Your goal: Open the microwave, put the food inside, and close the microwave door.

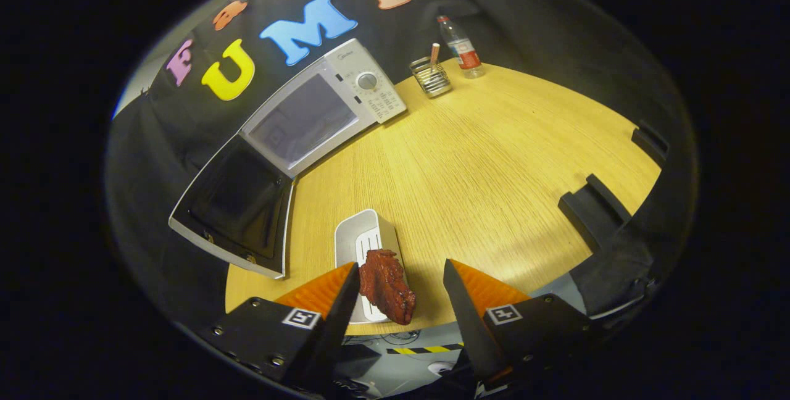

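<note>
A white microwave (345, 94) stands at the back of the wooden table (494, 159), beyond my fingers and to their left. Its door (237, 205) is swung wide open toward me, and the pale cavity (302, 119) shows. The food, a reddish-brown piece of meat (387, 287), lies between my fingers, close against the inner side of the left one. A wide gap separates it from the right finger. It sits over the near end of a white slotted box (364, 236). My gripper (401, 269) is open.
A wire holder (431, 77) with a stick in it and a water bottle (460, 48) stand at the back of the table, right of the microwave. Black brackets (591, 207) clamp the table's right edge. Below the near edge runs yellow-black floor tape (426, 349).
</note>
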Motion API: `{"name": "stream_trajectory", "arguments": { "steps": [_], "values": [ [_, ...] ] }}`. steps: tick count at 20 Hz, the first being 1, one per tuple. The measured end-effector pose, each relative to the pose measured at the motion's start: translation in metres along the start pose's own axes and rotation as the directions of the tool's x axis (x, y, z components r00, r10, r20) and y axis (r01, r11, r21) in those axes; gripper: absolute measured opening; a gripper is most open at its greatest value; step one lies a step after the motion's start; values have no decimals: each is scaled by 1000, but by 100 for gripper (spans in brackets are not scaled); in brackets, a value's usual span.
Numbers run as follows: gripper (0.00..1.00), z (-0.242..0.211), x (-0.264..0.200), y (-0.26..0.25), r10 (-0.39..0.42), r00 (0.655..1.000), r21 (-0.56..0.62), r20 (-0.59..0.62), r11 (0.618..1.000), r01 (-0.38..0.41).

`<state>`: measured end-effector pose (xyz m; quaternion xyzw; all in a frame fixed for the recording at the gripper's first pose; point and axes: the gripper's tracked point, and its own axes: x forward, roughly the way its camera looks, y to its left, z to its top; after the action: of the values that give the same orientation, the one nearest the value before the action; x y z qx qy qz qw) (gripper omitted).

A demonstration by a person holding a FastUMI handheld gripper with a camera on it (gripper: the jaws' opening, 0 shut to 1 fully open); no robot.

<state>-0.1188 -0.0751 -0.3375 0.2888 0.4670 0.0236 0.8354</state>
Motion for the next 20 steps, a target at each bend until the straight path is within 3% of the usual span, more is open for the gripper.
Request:
{"name": "stream_trajectory", "arguments": {
  "steps": [1, 5, 8, 12, 14, 15, 20],
  "values": [
    [79, -3, 1, 0, 15, 1000, 37, -12, 999, -14],
    [78, -11, 1, -1, 54, 997, 96, -47, 994, -49],
    [34, -6, 3, 2, 68, 997, 132, -27, 989, -64],
    [30, -14, -2, 17, 134, 989, 96, -65, 987, -128],
    [30, -7, -2, 16, 121, 992, 86, -36, 989, -118],
    [5, -6, -3, 15, 122, 991, 106, -47, 988, -117],
    [5, -8, -9, 24, 123, 990, 67, -66, 991, -118]
  ]
}}
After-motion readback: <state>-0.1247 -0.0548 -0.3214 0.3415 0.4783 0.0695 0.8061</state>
